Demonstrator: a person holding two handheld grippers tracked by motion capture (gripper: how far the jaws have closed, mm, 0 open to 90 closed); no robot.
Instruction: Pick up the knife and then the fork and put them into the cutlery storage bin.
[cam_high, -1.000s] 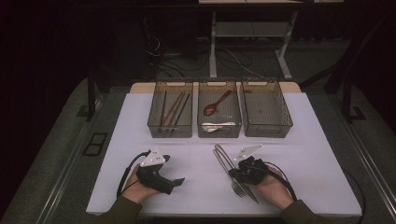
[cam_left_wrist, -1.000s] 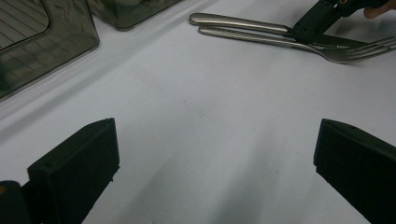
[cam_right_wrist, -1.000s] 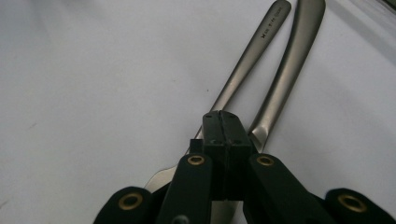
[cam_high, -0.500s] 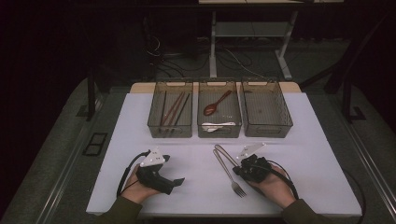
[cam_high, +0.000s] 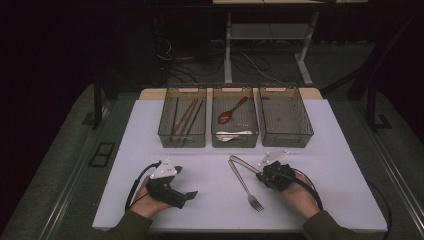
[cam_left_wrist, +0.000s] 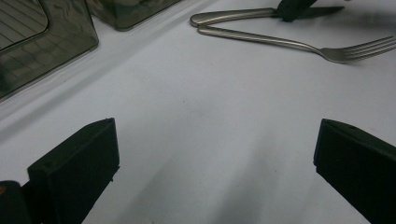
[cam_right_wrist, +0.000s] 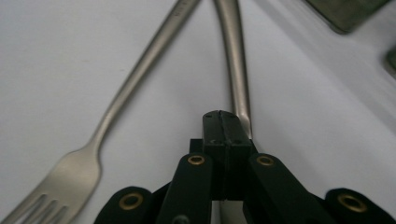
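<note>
The right gripper (cam_right_wrist: 223, 122) is clamped on a steel utensil handle (cam_right_wrist: 236, 56) lying on the white table (cam_high: 210, 165). A fork (cam_high: 245, 182) lies just left of that handle, their ends nearly meeting toward the three bins (cam_high: 235, 117). Well left of the fork, the left gripper (cam_left_wrist: 215, 154) rests with jaws wide, holding nothing.

Two black jaws are standing wide apart over the white table (cam_left_wrist: 205, 140). Far ahead, a fork (cam_left_wrist: 299, 44) is lying beside another metal handle (cam_left_wrist: 233, 16); smoky bins (cam_left_wrist: 42, 42) are sitting far left.
</note>
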